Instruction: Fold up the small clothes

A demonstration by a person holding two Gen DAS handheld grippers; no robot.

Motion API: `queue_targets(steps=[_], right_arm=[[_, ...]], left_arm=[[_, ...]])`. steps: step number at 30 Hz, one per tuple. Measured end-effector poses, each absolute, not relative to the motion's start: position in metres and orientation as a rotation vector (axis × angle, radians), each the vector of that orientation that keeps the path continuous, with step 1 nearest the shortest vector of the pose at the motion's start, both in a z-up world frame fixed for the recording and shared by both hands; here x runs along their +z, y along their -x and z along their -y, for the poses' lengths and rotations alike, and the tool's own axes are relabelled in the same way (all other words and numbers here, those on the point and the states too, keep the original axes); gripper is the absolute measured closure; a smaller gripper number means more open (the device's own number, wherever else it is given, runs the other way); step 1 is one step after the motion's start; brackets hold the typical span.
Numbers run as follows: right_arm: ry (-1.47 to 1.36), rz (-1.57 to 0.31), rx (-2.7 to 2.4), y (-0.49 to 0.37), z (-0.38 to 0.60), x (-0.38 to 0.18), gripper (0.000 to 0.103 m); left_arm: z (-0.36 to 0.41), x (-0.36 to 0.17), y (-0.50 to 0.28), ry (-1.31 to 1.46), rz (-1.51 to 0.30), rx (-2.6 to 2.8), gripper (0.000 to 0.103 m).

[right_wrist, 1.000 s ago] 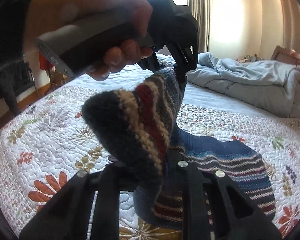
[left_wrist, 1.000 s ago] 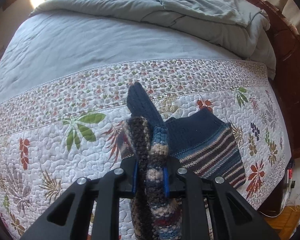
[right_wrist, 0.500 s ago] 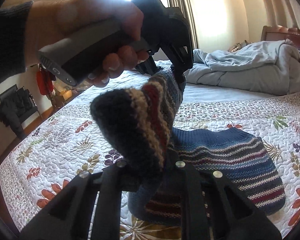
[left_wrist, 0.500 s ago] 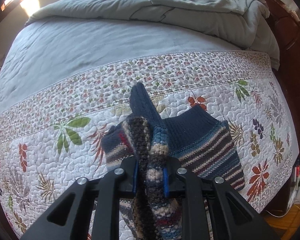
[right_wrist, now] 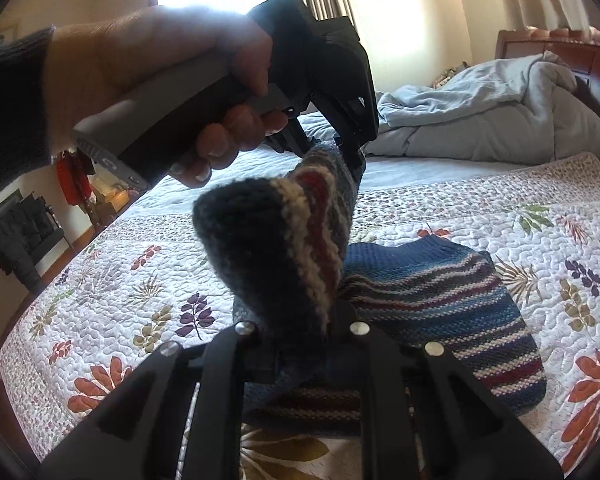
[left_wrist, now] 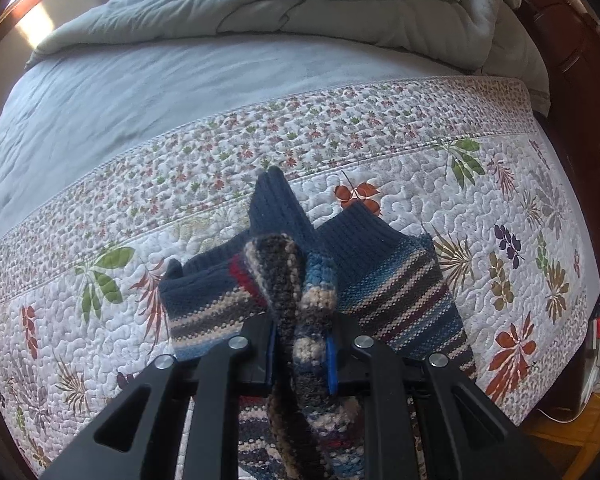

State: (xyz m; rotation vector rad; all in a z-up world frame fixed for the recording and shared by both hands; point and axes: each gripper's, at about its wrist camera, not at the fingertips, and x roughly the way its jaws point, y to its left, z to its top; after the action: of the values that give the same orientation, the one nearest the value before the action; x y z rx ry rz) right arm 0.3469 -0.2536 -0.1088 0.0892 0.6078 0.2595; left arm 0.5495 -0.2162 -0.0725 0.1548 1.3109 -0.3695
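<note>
In the left wrist view, the floral quilt point(left_wrist: 112, 320) fills the left and middle of the frame, with plain grey-blue bedding point(left_wrist: 140, 92) above it. At the bottom center the left gripper point(left_wrist: 300, 354) is clenched on a bunched edge of the striped knitted sweater point(left_wrist: 404, 292), which rises up between its 2 fingers. The rest of the sweater lies on the quilt just behind the gripper, its dark blue ribbed part pointing to the upper middle and its striped body spreading to the right. A crumpled grey comforter point(left_wrist: 380, 12) is at the top, and a dark wooden bed frame point(left_wrist: 580, 92) runs down the right edge.

In the right wrist view, the person's hand point(right_wrist: 160, 80) in the upper left holds the handle of the left gripper point(right_wrist: 350, 160), which pinches the sweater point(right_wrist: 440, 300) from above. At the bottom center the right gripper point(right_wrist: 300, 344) is also clenched on a lifted fold of the sweater. The striped body lies on the quilt point(right_wrist: 540, 240) in the lower right. The comforter point(right_wrist: 480, 112) is in the upper right.
</note>
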Motion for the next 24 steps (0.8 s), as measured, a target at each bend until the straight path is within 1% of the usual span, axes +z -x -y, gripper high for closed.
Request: queue_targets(steps=[24], right_arm=[[-0.293, -0.622, 0.169, -0.342, 0.327, -0.126, 0.091]], left_arm=[[0.299, -0.106, -0.552, -0.204, -1.346, -0.417, 0.085]])
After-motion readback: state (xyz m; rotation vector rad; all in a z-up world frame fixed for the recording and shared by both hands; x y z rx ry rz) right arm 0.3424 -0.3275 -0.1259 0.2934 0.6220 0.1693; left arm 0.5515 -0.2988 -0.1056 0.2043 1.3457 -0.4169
